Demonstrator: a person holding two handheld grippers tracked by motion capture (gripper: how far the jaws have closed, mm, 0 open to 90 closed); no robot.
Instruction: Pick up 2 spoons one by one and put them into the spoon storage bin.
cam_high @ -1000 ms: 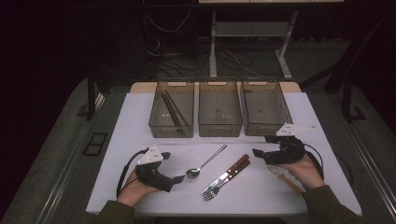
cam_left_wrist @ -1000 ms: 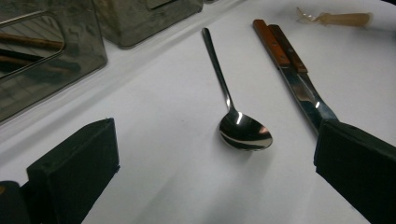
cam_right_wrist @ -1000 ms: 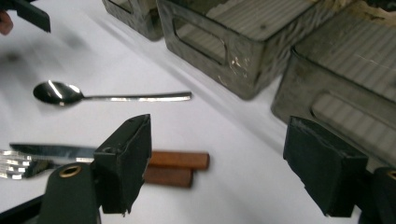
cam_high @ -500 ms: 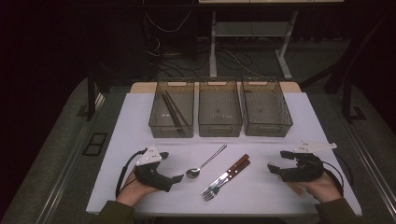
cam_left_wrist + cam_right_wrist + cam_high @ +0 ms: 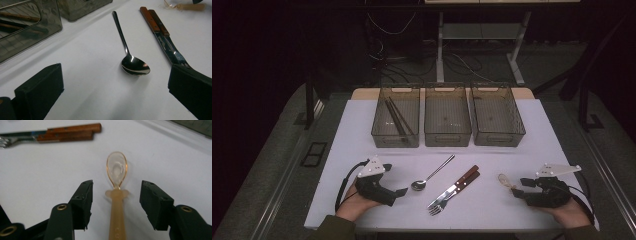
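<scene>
A translucent amber baby spoon [image 5: 504,180] lies on the white tabletop at the front right, bowl pointing away from the hand. My right gripper [image 5: 518,188] straddles its handle. In the right gripper view the spoon [image 5: 116,167] lies between the two jaws of the right gripper [image 5: 117,188]. They have just been closing, but a gap remains on each side and neither pad touches. My left gripper [image 5: 401,192] rests at the front left, open and empty. Its jaws frame a metal spoon [image 5: 135,66] in the left gripper view.
The metal spoon [image 5: 432,173] and a wooden-handled fork and knife [image 5: 454,190] lie side by side at mid-table. Three clear bins stand in a row at the back: the left bin [image 5: 395,140] holds dark sticks, beside the middle bin [image 5: 447,139] and right bin [image 5: 499,139].
My right gripper has moved right and toward the table's front edge, sinking to the tabletop. Its jaws stand narrower. The left hand has kept still.
</scene>
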